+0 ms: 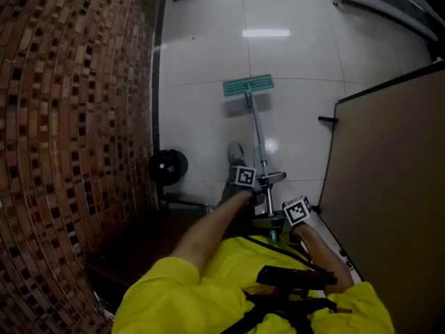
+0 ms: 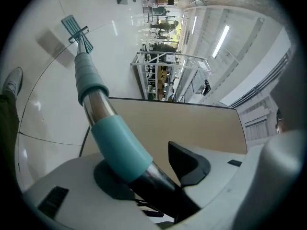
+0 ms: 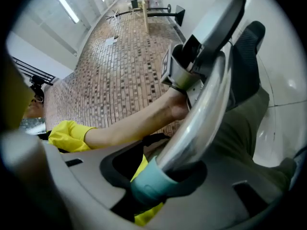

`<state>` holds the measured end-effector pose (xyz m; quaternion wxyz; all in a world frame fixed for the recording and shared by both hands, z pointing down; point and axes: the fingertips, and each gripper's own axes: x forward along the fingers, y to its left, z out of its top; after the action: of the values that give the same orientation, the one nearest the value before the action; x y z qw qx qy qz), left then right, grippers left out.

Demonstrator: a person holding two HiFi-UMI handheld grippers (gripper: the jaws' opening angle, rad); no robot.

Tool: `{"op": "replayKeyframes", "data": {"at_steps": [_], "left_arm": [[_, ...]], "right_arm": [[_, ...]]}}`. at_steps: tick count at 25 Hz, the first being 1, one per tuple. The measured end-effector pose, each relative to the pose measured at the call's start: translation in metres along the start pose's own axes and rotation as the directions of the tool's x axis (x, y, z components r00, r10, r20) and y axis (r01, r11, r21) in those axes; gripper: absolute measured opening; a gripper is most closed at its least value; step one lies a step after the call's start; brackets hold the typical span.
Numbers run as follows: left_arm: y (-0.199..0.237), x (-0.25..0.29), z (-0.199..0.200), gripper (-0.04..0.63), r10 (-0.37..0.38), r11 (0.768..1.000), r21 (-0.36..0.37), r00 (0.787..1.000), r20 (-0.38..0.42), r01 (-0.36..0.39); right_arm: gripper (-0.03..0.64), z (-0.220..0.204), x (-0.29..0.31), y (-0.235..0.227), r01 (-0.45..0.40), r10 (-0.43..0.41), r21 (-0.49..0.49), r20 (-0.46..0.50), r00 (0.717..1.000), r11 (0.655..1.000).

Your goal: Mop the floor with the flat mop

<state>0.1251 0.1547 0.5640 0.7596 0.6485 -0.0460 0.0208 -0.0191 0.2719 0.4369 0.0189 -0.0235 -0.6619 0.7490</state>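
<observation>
Flat mop (image 1: 248, 86) rests with its teal head on the white tiled floor (image 1: 201, 54) in the head view, ahead of the person. Its handle (image 1: 259, 127) slants back toward the body. The left claw (image 1: 268, 180) is clamped on the handle partway down, and the right claw (image 1: 272, 224) is clamped near the top end, close to the yellow sleeve (image 1: 181, 298). A brick wall (image 1: 69, 117) curves along the left, a beige partition (image 1: 389, 186) stands on the right, and a shoe (image 1: 236, 153) sits just beside the handle.

In the left gripper view, the jaws are closed on the metal handle just below a teal grip (image 2: 117, 145). The shaft runs away to the mop head, small and far off on the floor, and the partition fills the middle.

In the right gripper view, the jaws are closed on the handle just above its teal end cap (image 3: 151, 186). Further along the shaft, the left claw holds it, with the brick wall behind.
</observation>
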Motion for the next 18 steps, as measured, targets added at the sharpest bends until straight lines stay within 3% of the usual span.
{"op": "replayKeyframes", "data": {"at_steps": [5,10,14,18], "left_arm": [[-0.046,0.007,0.004,0.209,-0.020,0.996,0.088,1.000,0.021,0.018],[-0.083,0.013,0.009,0.204,-0.043,0.981,0.190,0.999,0.027,0.037],[-0.097,0.010,0.007,0.207,0.009,0.978,0.206,0.999,0.052,-0.019],[-0.112,0.012,0.005,0.207,-0.025,0.978,0.206,0.997,0.066,0.011]], "right_arm": [[0.150,-0.008,-0.006,0.032,0.029,-0.032,-0.074,-0.041,0.999,0.997],[0.150,-0.011,-0.016,0.052,0.030,-0.031,-0.115,-0.011,0.999,0.993],[0.150,-0.016,-0.026,0.064,0.048,-0.050,-0.148,-0.011,0.999,0.988],[0.151,-0.019,-0.027,0.074,0.044,-0.047,-0.161,-0.013,0.999,0.986]]}}
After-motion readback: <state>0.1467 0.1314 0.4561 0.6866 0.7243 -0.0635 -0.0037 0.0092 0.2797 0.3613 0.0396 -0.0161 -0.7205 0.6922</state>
